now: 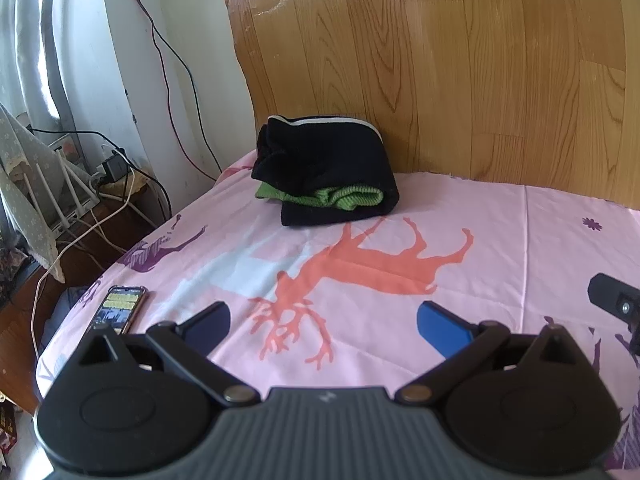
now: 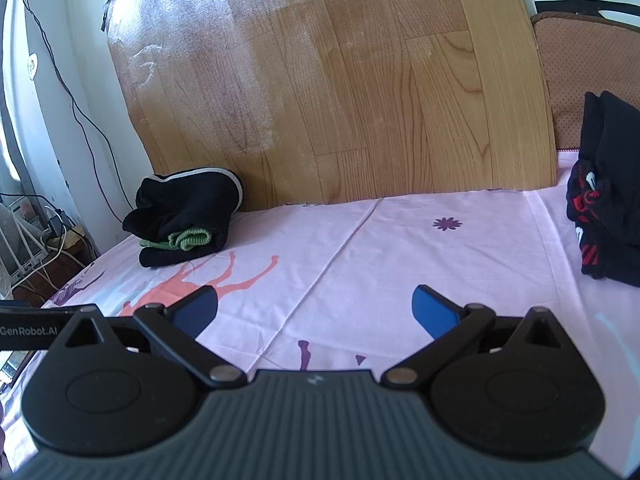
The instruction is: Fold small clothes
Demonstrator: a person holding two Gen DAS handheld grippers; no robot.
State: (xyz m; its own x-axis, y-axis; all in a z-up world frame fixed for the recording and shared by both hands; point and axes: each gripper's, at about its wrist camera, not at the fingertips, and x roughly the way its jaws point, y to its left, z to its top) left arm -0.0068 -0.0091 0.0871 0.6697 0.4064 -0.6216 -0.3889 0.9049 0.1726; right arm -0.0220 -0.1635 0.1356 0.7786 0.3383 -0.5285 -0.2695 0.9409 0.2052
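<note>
Black knit clothes (image 1: 326, 170) with a ribbed green piece between the folds lie in a soft bundle on the pink bed sheet (image 1: 500, 232), against the wooden board (image 1: 440, 60). Left tool (image 1: 323, 322) and right tool (image 2: 316, 310) both hang open, holding nothing.

Open pink bed sheet (image 2: 360, 248) ahead of both tools, wide passage through middle. Folded black-green pile (image 1: 326, 172) blocks far left corner, touching wood-grain panel (image 2: 360, 100), which closes off back edge. Black-red pile (image 2: 604, 208) blocks right side. Phone (image 1: 120, 308) lies near left bed edge, just beside left tool (image 1: 322, 322).
</note>
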